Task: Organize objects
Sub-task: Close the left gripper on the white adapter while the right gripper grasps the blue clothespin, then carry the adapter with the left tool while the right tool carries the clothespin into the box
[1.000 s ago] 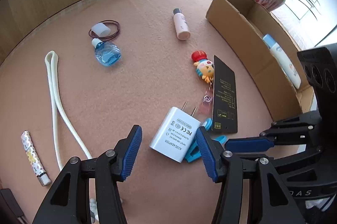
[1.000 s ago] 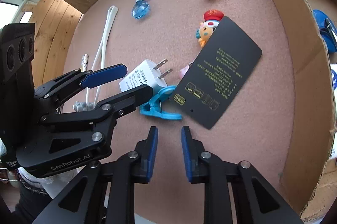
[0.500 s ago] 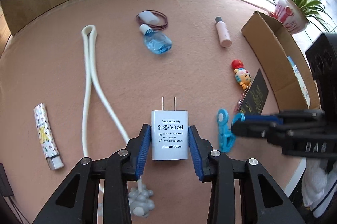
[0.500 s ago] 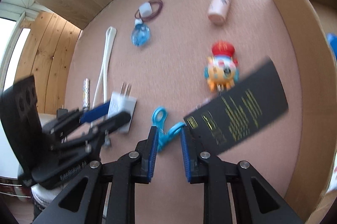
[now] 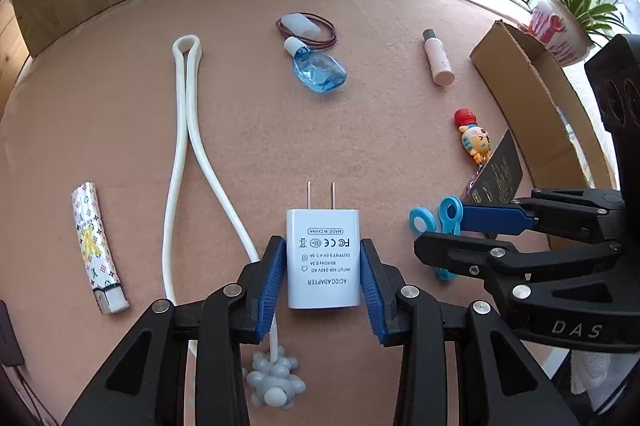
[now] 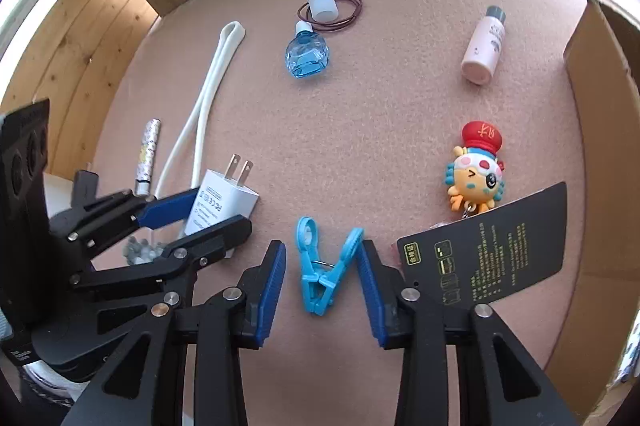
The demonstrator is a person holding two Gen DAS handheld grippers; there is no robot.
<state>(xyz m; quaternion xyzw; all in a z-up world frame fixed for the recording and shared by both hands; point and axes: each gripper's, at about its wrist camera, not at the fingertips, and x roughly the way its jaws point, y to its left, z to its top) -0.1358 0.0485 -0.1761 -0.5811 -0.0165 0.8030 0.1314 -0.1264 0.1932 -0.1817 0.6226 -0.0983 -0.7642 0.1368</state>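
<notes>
The left gripper (image 5: 322, 268) has its fingers clamped on the flat sides of the white adapter (image 5: 322, 258), rigid and light; the right gripper (image 6: 323, 278), fingers apart, straddles the blue clip (image 6: 322, 268) on the surface (image 6: 360, 146): small, springy, best pinched across its body

bottles 2: blue bottle (image 5: 319, 71), pink bottle (image 5: 439, 61) | adapter (image 5: 322, 256) 1 | clip (image 6: 323, 269) 1 | black card (image 6: 492, 253) 1 | figurine (image 6: 476, 168) 1 | box (image 5: 536, 94) 1
</notes>
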